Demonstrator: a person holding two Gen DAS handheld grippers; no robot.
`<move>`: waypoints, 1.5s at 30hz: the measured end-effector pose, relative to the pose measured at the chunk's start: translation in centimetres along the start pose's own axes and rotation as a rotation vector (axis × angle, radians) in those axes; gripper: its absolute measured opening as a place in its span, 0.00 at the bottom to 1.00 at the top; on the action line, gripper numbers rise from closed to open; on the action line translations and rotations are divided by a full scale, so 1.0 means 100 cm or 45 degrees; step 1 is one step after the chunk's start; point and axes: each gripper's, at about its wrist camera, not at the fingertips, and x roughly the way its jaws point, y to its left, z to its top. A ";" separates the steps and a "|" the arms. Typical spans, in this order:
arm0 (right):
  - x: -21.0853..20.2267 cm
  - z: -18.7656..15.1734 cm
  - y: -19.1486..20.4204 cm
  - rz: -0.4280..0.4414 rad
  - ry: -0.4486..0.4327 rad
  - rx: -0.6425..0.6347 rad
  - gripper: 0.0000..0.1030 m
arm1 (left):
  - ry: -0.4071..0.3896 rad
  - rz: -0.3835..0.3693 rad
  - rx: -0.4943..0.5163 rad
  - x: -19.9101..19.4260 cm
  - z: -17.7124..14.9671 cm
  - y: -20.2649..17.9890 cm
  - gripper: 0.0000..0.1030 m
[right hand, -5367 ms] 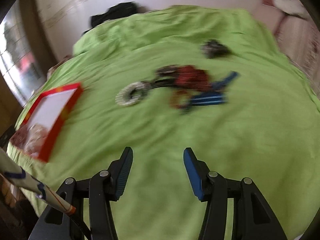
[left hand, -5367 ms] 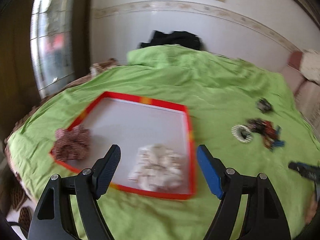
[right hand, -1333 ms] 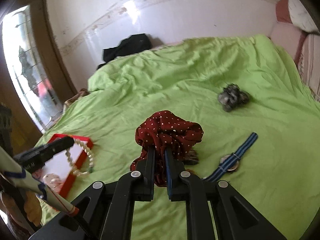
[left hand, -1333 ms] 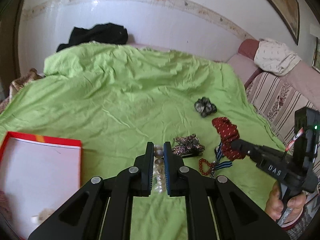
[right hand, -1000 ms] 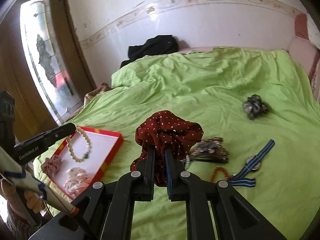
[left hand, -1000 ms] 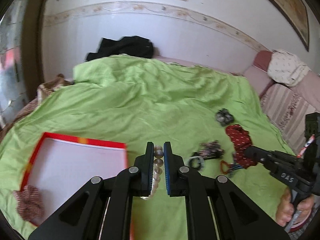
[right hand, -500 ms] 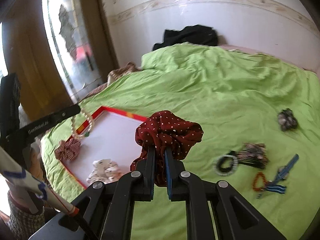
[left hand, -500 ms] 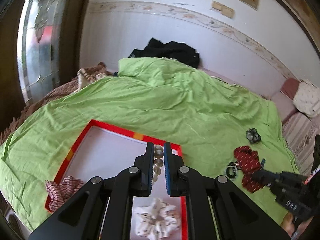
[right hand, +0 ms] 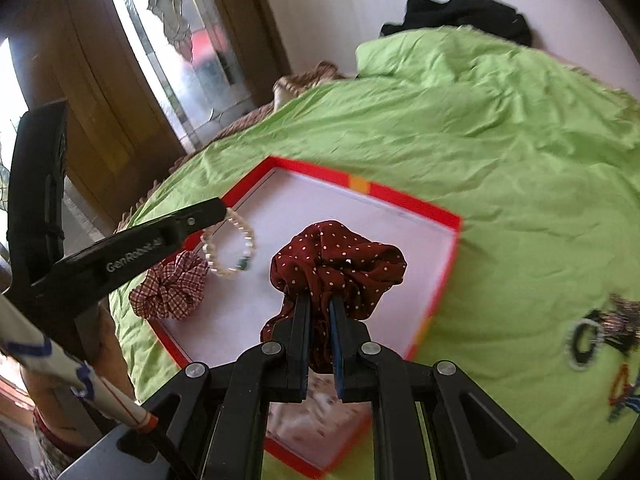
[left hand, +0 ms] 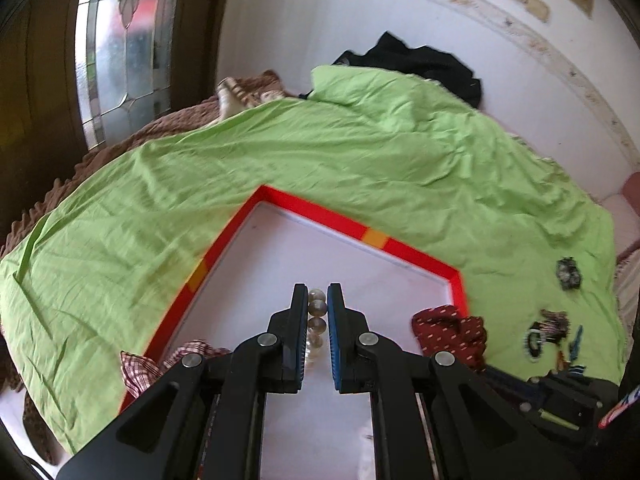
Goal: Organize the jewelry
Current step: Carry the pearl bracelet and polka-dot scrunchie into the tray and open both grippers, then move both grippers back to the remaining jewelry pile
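a: two grippers over red-rimmed tray (right hand: 404, 200)?
b: left gripper (left hand: 317, 312) pinches pearl bracelet (right hand: 230, 248), tray's 9 o'clock; right gripper (right hand: 319, 316) pinches dotted maroon scrunchie (right hand: 336, 260), centre.

left claw (left hand: 318, 300) pinching pearl bracelet (left hand: 316, 316), red-rimmed tray (left hand: 340, 220)

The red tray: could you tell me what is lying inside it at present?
In the red tray lie a checked scrunchie and a pale scrunchie, the latter mostly hidden behind the right gripper. The dotted scrunchie and bead bracelet hang above, gripped.
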 end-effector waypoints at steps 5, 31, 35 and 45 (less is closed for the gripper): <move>0.029 -0.004 0.008 0.040 0.071 0.002 0.10 | 0.008 0.084 0.014 0.014 -0.001 0.005 0.09; 0.038 -0.014 0.011 0.067 0.072 -0.002 0.41 | -0.011 0.107 -0.030 0.019 0.002 0.012 0.32; 0.028 -0.013 0.009 0.070 0.048 0.009 0.41 | -0.032 0.091 -0.060 0.012 0.003 0.014 0.42; -0.037 -0.024 -0.026 0.024 -0.083 0.088 0.45 | -0.083 0.081 -0.120 -0.003 0.004 0.017 0.57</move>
